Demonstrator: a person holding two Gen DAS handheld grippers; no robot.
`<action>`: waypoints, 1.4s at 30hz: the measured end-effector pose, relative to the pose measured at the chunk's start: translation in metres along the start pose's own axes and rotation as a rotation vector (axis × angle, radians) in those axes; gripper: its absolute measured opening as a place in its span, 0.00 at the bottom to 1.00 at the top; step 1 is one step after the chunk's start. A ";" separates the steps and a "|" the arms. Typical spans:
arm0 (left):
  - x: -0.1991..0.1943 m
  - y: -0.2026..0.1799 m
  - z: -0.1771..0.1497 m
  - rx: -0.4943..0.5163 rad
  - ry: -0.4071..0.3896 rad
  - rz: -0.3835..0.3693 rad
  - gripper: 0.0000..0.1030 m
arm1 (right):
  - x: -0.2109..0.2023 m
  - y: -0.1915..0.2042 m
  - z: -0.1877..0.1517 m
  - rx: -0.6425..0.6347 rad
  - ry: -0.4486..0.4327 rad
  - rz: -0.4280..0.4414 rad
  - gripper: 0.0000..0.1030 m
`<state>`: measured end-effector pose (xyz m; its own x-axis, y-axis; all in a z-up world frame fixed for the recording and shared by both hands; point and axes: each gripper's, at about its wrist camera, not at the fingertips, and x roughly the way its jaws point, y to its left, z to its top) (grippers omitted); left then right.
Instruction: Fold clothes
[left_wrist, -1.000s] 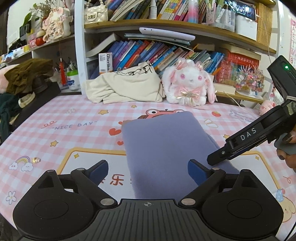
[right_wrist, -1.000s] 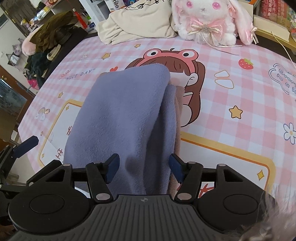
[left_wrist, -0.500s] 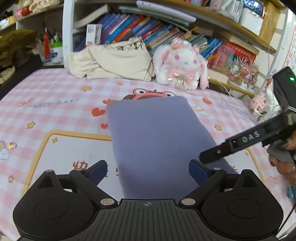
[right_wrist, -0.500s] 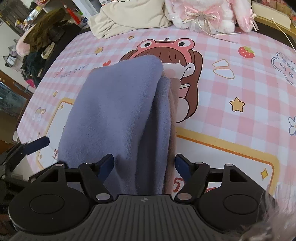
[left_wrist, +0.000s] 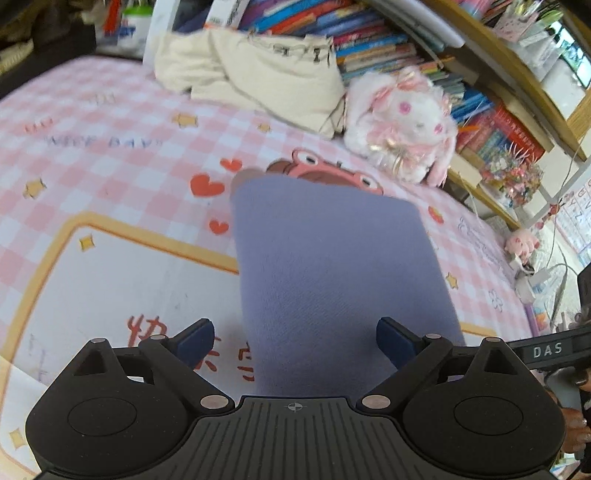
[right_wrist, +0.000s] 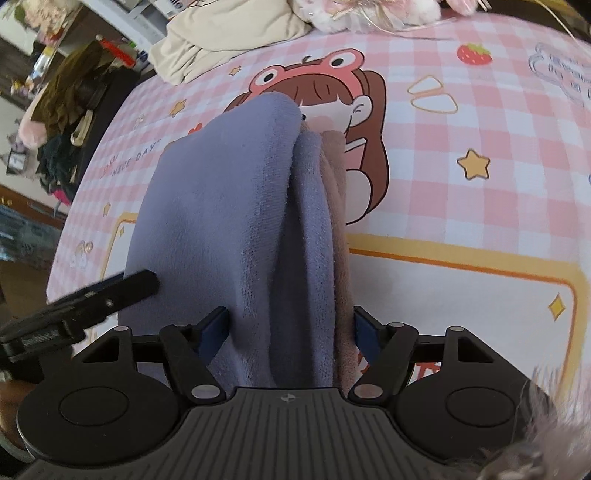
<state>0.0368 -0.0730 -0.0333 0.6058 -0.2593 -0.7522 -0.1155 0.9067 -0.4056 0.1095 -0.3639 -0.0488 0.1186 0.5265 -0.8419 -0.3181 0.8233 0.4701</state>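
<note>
A lilac-blue folded cloth (left_wrist: 332, 266) lies lengthwise on the pink checked mat (left_wrist: 92, 155). Seen from the right wrist, the cloth (right_wrist: 221, 206) shows stacked layers along its right edge, with a brownish layer lowest. My right gripper (right_wrist: 290, 328) straddles the near end of those layers. Its jaws are closing, the cloth fills the gap between them, and no squeeze shows. My left gripper (left_wrist: 295, 339) stands wide open above the cloth's near end, and its left finger is over bare mat. One left finger (right_wrist: 103, 295) reaches in over the cloth's left side. The right gripper's body (left_wrist: 546, 349) is at the far right.
A cream garment (left_wrist: 258, 70) and a white-and-pink plush rabbit (left_wrist: 402, 122) sit at the mat's far edge, below a bookshelf (left_wrist: 388, 40). Dark clothes (right_wrist: 66, 103) are piled off the mat's left side. A small pink toy (left_wrist: 521, 242) lies at the right.
The left gripper has moved in and tipped down over the cloth's near end. The right gripper has sunk a little, and its jaws stand wider around the layered edge than a second ago.
</note>
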 end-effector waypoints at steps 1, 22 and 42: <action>0.002 0.002 0.000 -0.008 0.007 -0.013 0.93 | 0.001 0.000 0.000 0.009 0.001 0.004 0.65; 0.009 -0.054 -0.006 0.337 -0.059 0.142 0.68 | 0.002 0.049 -0.007 -0.313 -0.108 -0.057 0.29; 0.017 -0.001 0.006 -0.005 0.026 -0.035 0.63 | 0.013 0.012 -0.005 -0.062 -0.131 0.115 0.32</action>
<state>0.0521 -0.0767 -0.0427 0.5891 -0.2992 -0.7506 -0.0984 0.8954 -0.4342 0.1027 -0.3481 -0.0548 0.1979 0.6427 -0.7401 -0.3939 0.7435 0.5404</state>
